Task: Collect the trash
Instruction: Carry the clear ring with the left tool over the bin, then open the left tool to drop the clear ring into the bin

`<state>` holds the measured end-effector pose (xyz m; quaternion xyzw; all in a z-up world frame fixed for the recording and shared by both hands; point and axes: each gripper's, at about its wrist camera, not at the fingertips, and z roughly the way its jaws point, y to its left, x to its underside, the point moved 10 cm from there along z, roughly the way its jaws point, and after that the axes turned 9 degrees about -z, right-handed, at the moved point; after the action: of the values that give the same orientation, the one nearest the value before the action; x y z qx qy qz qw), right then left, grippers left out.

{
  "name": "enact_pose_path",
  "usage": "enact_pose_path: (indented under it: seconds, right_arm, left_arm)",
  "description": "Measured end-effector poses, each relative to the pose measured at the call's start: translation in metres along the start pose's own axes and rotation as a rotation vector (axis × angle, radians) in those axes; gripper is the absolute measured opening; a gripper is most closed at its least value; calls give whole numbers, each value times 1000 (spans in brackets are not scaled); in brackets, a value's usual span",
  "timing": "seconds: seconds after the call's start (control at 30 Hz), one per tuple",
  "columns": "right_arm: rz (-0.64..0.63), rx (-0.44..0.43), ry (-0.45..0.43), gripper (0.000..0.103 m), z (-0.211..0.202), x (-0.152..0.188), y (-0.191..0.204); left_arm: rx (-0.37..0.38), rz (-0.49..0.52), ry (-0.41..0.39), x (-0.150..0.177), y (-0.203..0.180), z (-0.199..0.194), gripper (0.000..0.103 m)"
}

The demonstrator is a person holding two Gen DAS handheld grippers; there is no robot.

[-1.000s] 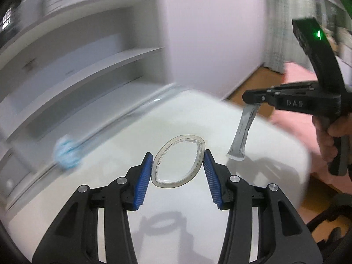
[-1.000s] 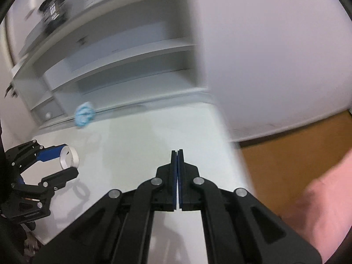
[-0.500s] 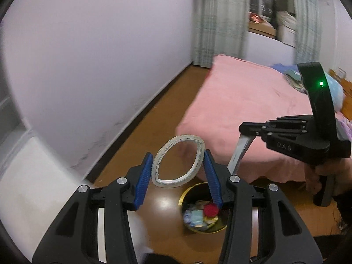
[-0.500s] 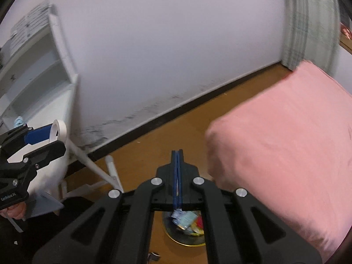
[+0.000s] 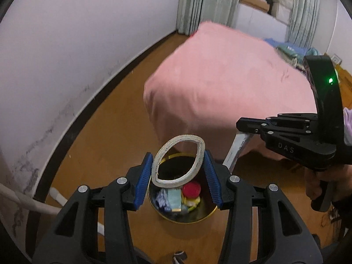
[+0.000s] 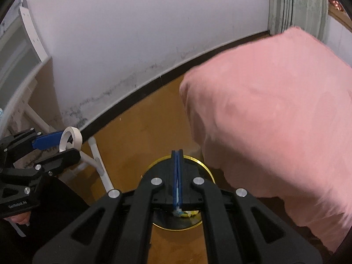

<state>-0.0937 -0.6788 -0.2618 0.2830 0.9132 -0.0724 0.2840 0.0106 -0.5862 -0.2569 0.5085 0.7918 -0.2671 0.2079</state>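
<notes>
Your left gripper [image 5: 178, 177] has its blue pads [image 5: 144, 178] pressed against both sides of a tape roll [image 5: 199, 151], squeezing the white ring into an oval that stands upright between them. Directly below it, seen through and under the ring, sits the trash bin [image 5: 209, 214] — a round, gold-rimmed can on the wooden floor [image 5: 110, 136], already holding a red cap, crumpled wrappers and some yellow scraps.

Your right gripper [image 6: 177, 171] has its jaws pressed together on a thin flat strip [image 5: 236, 151]; from the left wrist view that pale strip hangs down from the closed tips toward the bin's right rim. From the right wrist view the closed fingers point down over the same bin, whose gold rim [image 6: 206, 167] shows around them.

In that view your left gripper appears at the left edge with the tape roll [image 6: 72, 138] between its pads, held in front of a white table leg [image 6: 96, 154].

Just beyond the bin rises a bed covered in pink cloth [image 5: 220, 83]. Farther off, a dark baseboard [image 5: 92, 101] runs along the pale wall, and grey-green curtains [image 5: 206, 4] hang at the far end of the room.
</notes>
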Motion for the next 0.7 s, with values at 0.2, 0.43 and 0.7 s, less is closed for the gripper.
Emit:
enact_pose_path:
  seconds: [0.2,0.43,0.7]
  right_arm:
    - [33,-15,108,1,58,49,-8]
    - [64,-7,212,1,111,94,-17]
    - [86,-12,249,1,127,108,-19]
  left_arm:
    - [-11,2,101,44,17,55,46]
    - [-10,-60,240,77,30,108,46]
    - [-7,-46,241,86,30,115,46]
